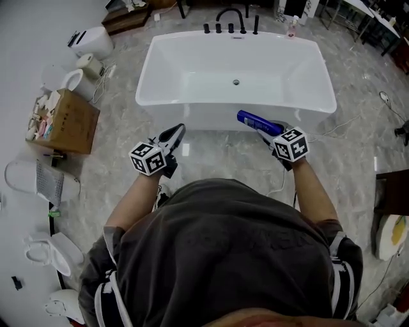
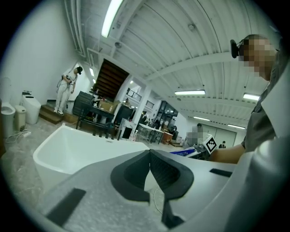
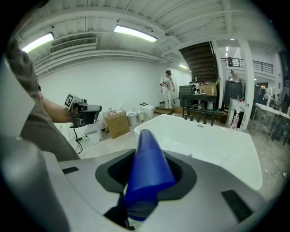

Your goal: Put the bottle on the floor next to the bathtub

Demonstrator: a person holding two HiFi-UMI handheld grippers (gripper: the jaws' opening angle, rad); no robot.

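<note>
1. Right gripper view: the right tongs [image 3: 146,183] pinch a blue plastic bottle [image 3: 147,167] by one end, just over the near rim of the white bathtub [image 3: 204,140].
2. The left tongs [image 2: 149,165] are pressed together, empty, beside that rim.
3. The bottle looks light, smooth and slightly squashy; mid-body seems the safest hold.

- I carry two claws: my left claw [image 1: 174,135] and my right claw [image 1: 270,134].
- I count one blue bottle [image 1: 258,121].
- I see one white bathtub [image 1: 146,71].
- One black curved spout [image 1: 230,13] stands at its far end; I cannot surely count the small black fittings beside it.
- One small pale bottle [image 1: 293,27] stands behind the tub.
- One cardboard box [image 1: 73,124] sits on the floor.
- One figure in white [image 2: 68,86] stands by the stairs.
</note>
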